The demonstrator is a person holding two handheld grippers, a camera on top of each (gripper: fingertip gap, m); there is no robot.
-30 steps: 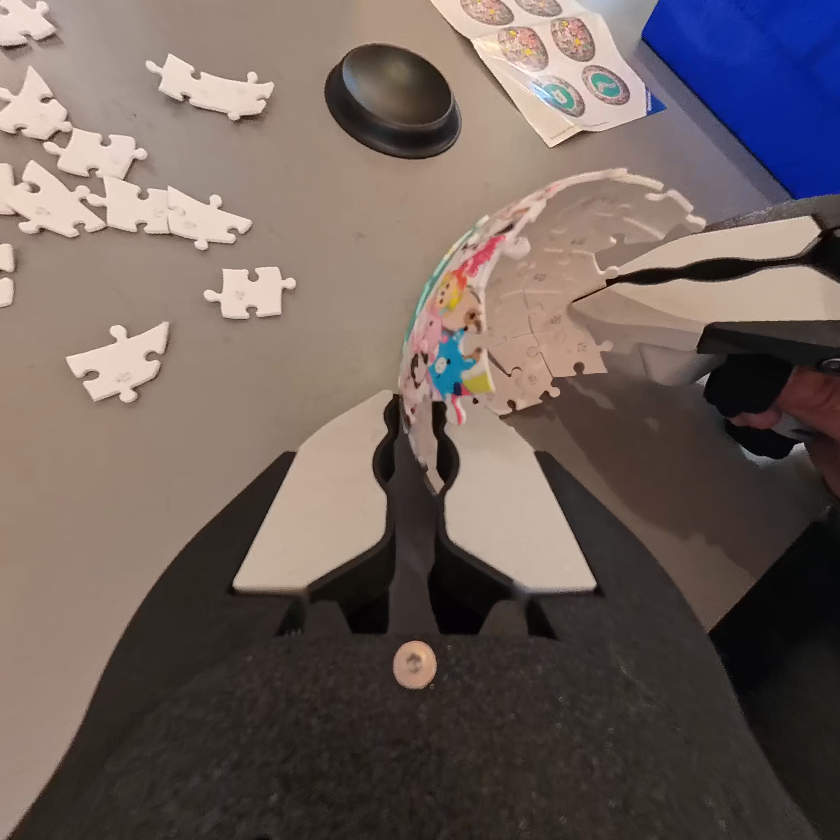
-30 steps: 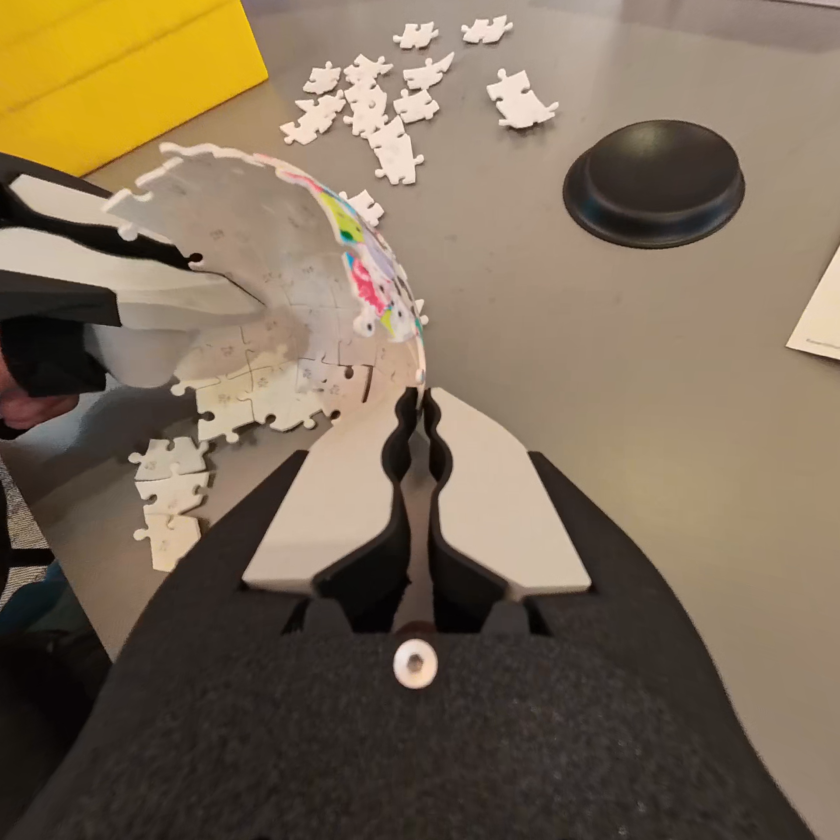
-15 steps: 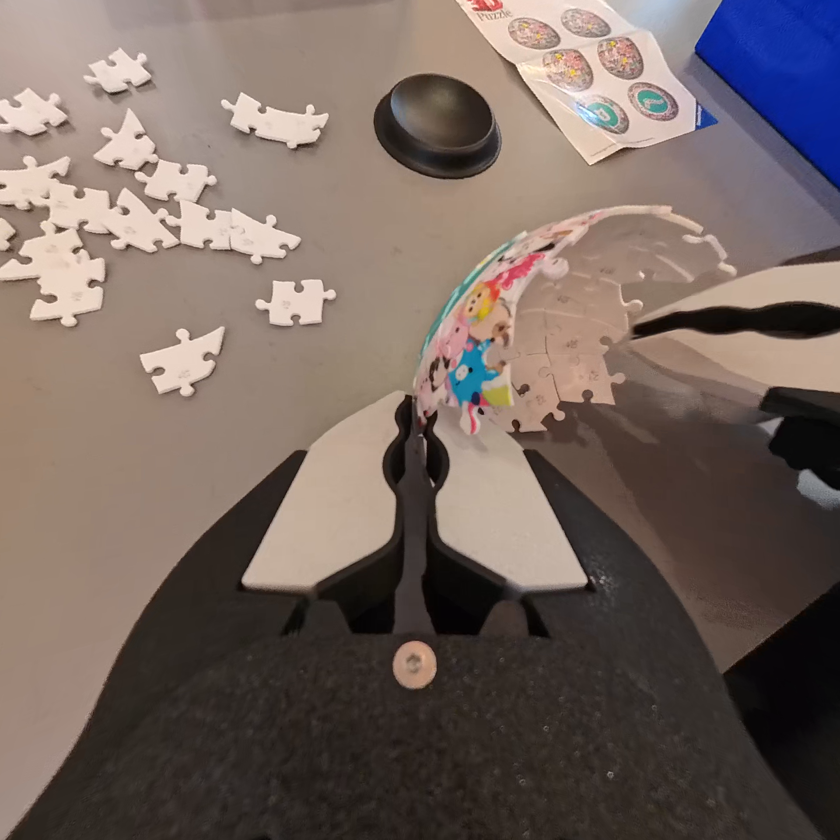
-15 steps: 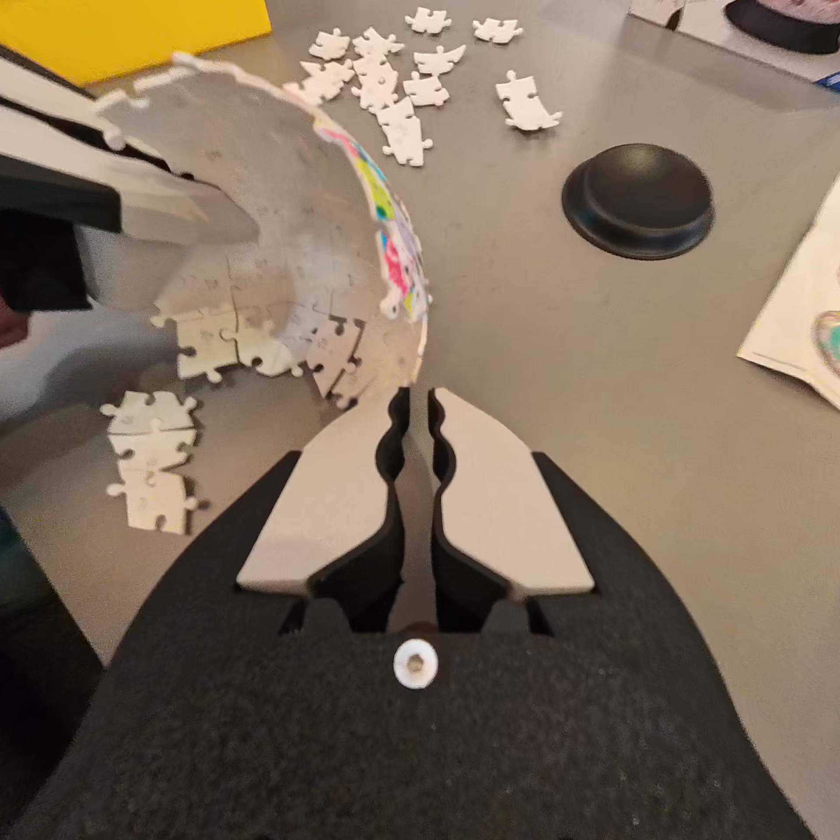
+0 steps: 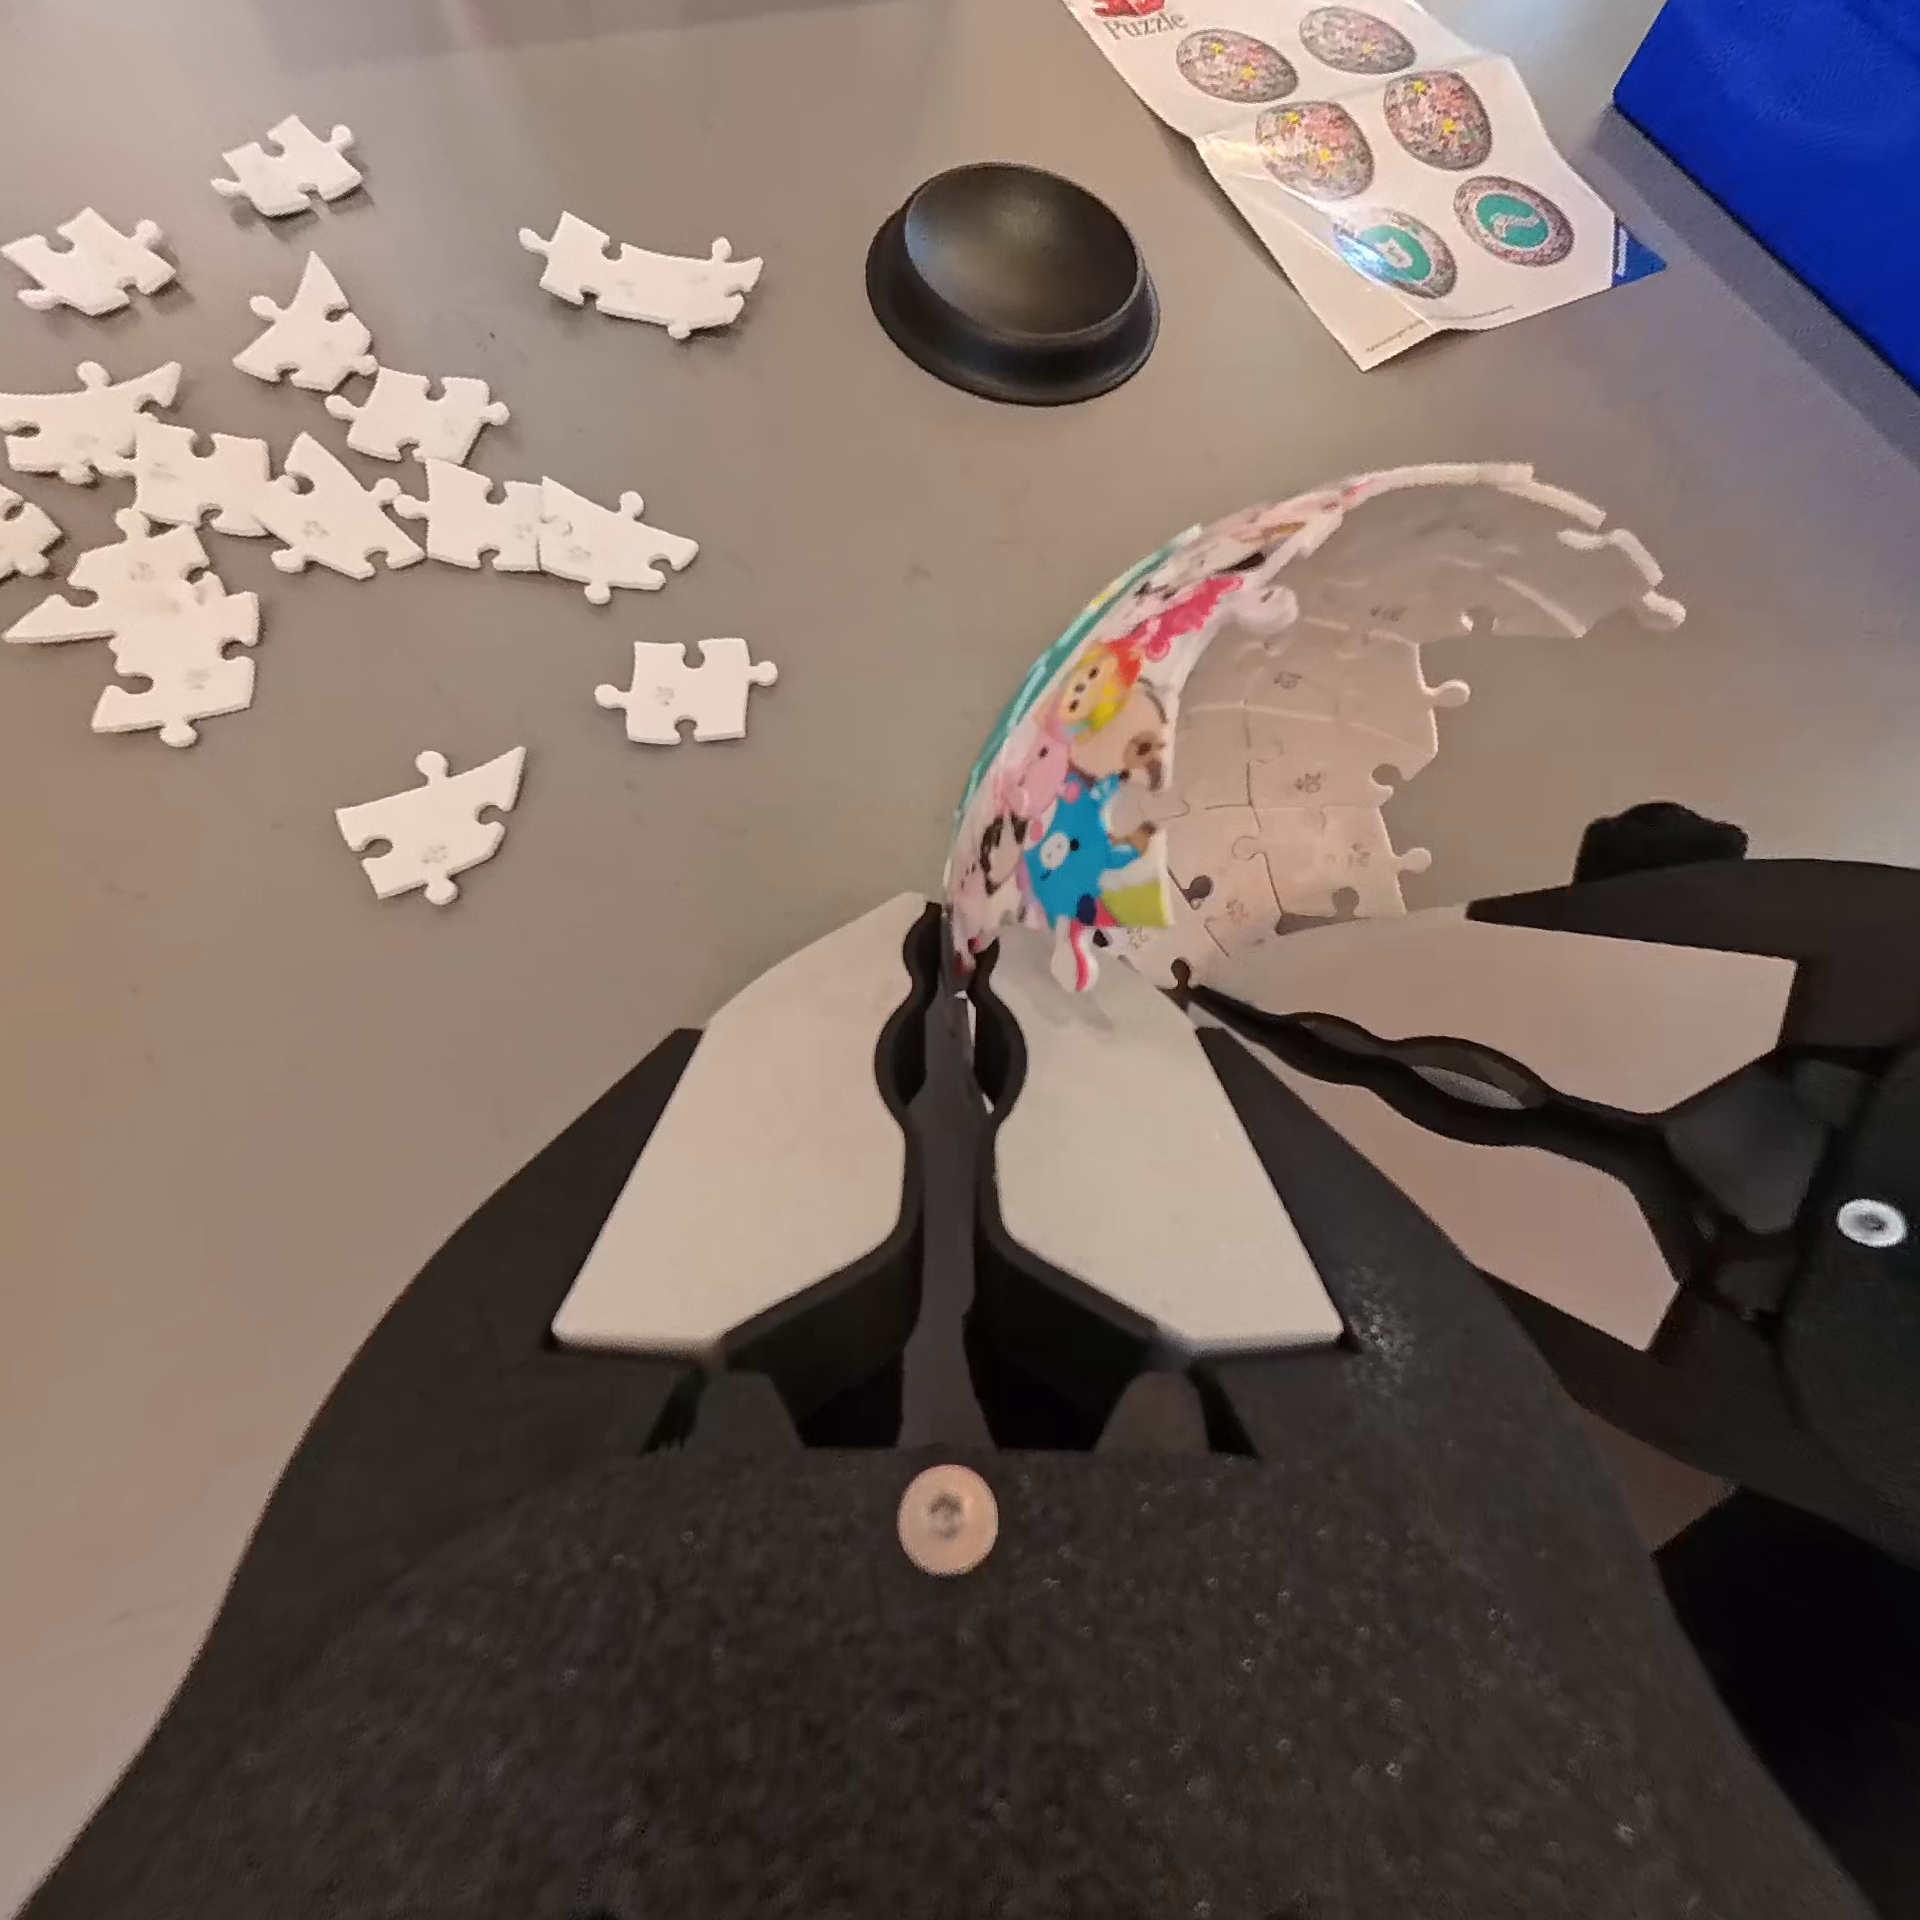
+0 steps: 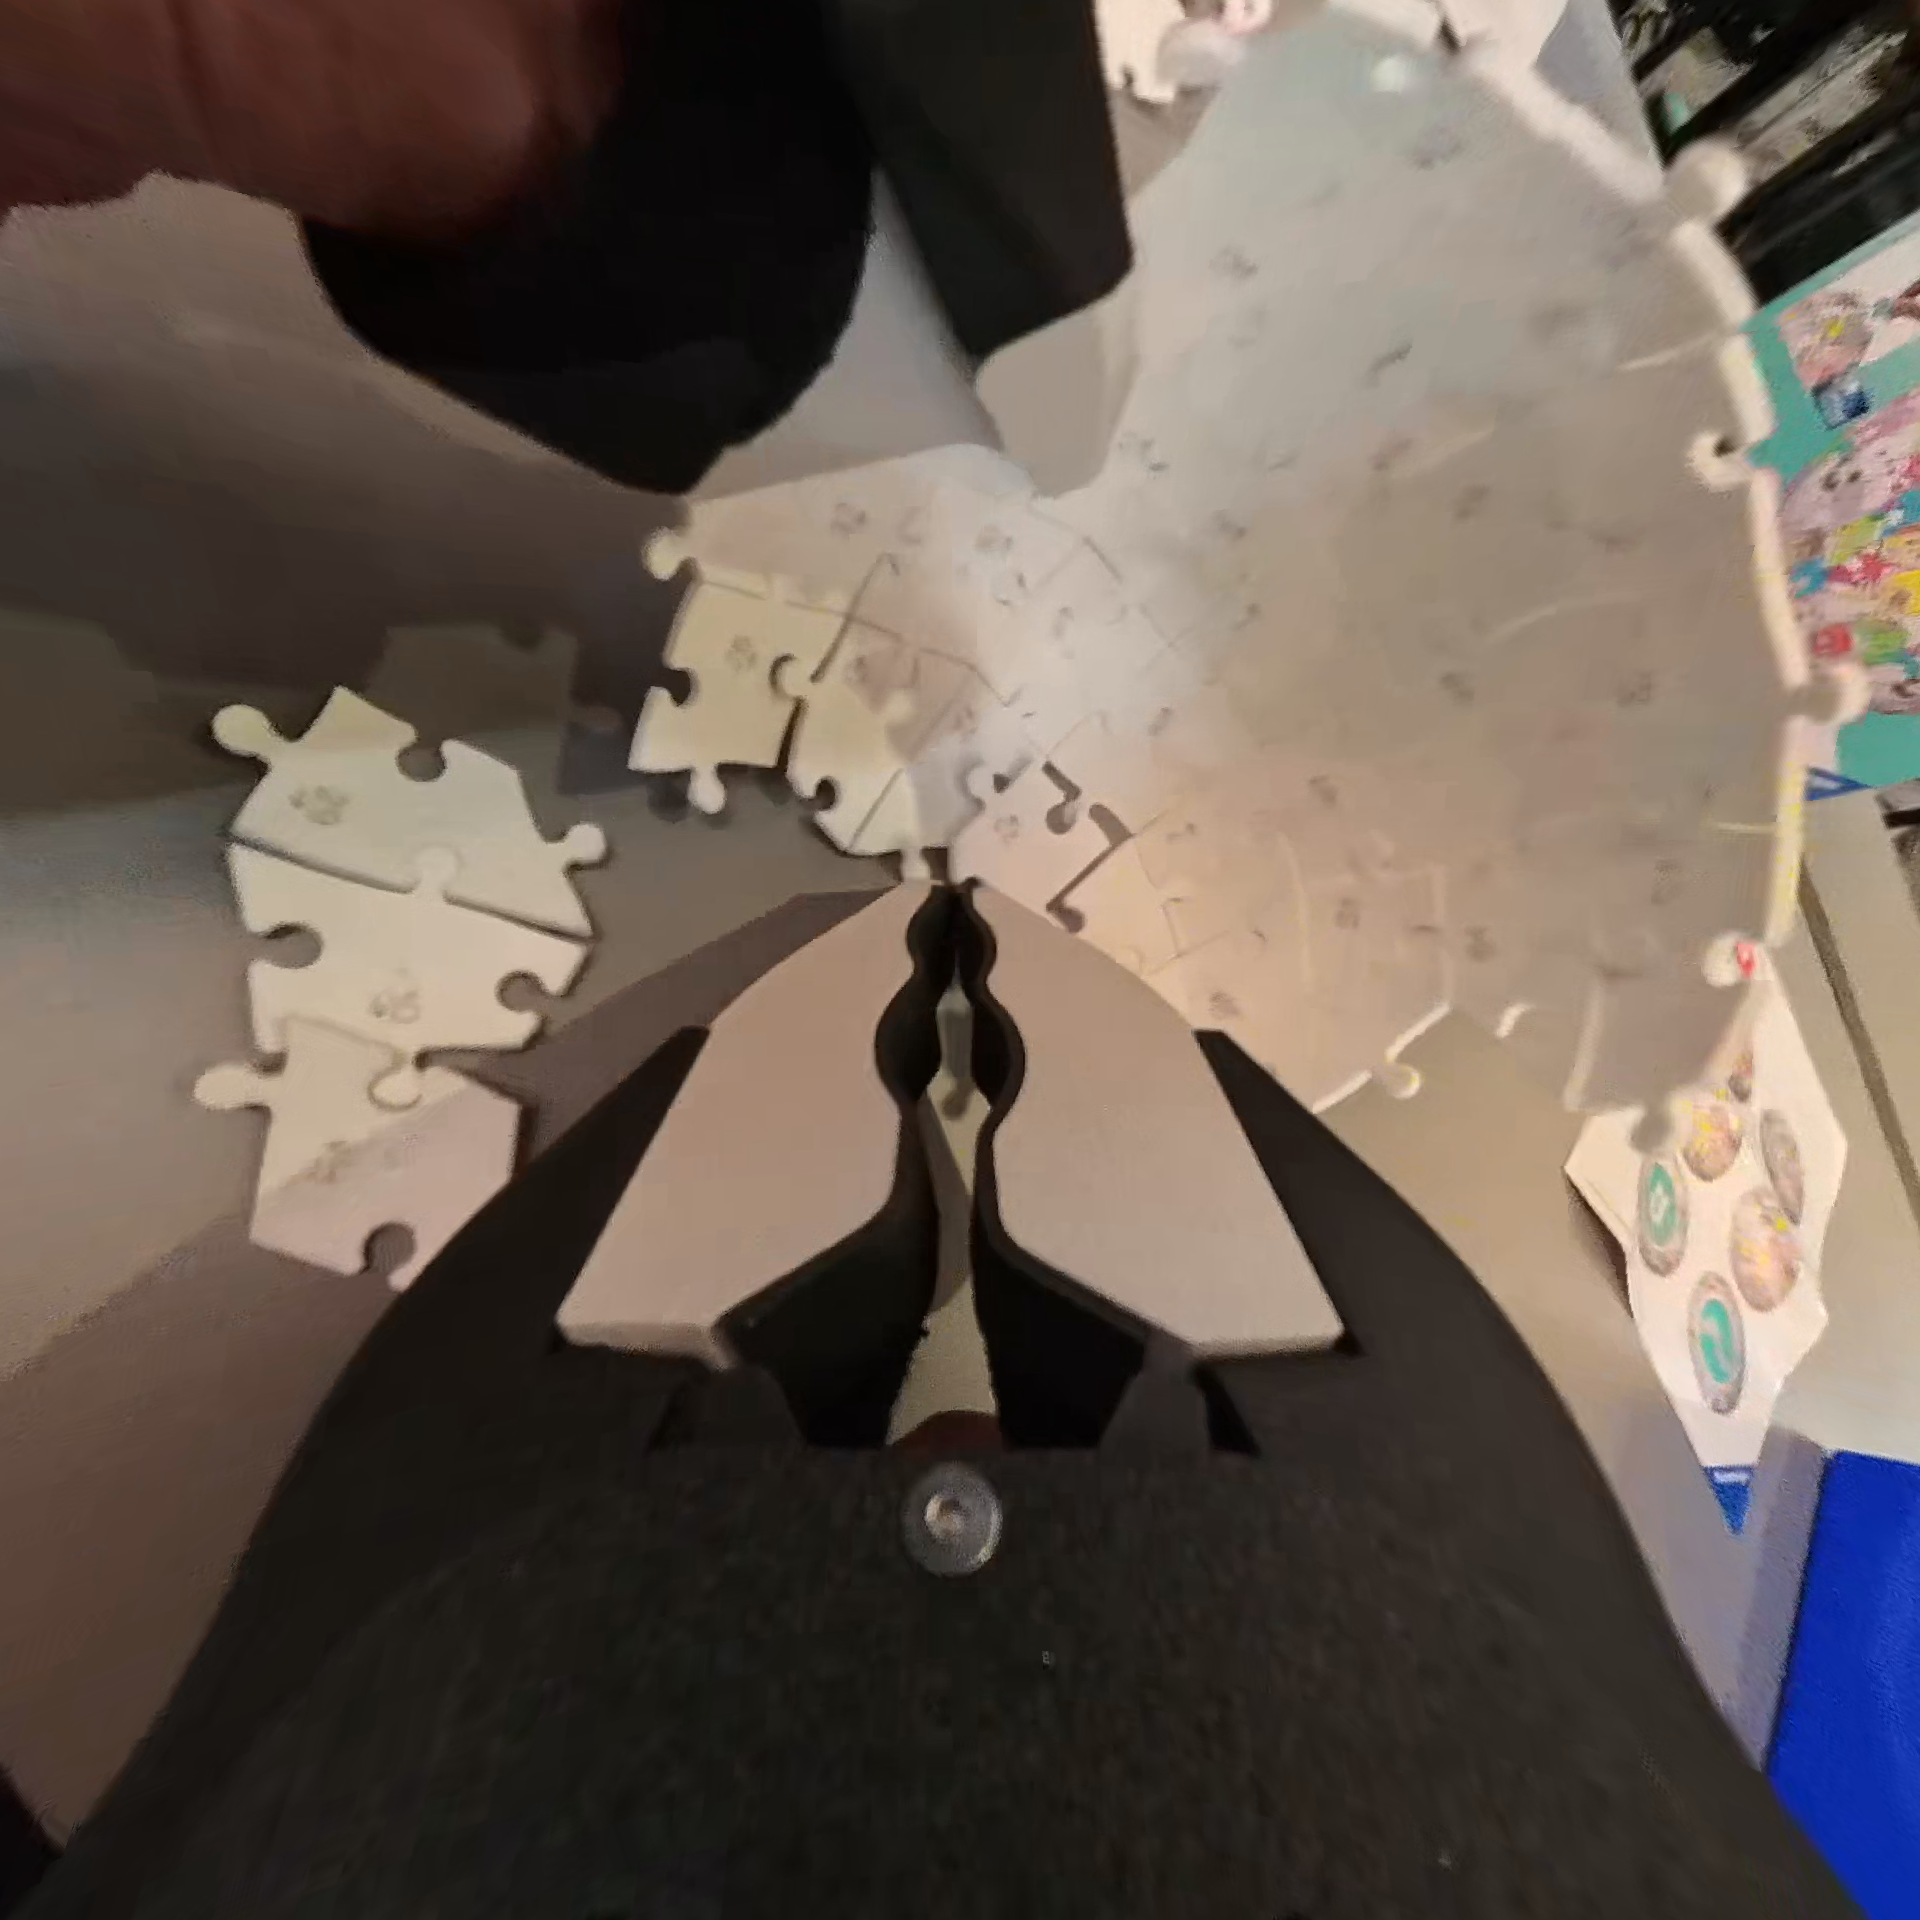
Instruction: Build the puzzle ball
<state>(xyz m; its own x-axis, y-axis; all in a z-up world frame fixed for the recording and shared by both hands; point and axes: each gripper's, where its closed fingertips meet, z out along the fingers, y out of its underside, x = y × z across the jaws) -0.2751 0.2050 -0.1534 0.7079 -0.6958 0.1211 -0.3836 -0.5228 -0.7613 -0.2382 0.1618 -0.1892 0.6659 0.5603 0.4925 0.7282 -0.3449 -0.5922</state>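
Note:
The part-built puzzle ball [image 5: 1309,707] is a curved shell, colourful outside and white inside, held above the grey table. My left gripper [image 5: 951,956] is shut on the shell's lower left edge. My right gripper [image 5: 1184,979] comes in from the right, shut, with its tips against the shell's bottom edge. In the right wrist view the right gripper [image 6: 943,896] meets the white inside of the shell [image 6: 1403,623] at a tab; I cannot tell whether it pinches it. Several loose white pieces [image 5: 416,520] lie to the left.
A black round stand [image 5: 1013,281] sits at the back. A printed leaflet [image 5: 1382,177] and a blue box [image 5: 1808,156] are at the back right. A strip of joined white pieces [image 6: 395,935] lies on the table under the shell. A hand [image 6: 312,94] shows above. There is about 7 cm between the tips of the two grippers.
My right gripper let go of the shell's rim, backed off, then swung round to its bottom edge beside my left gripper. The left gripper kept its hold.

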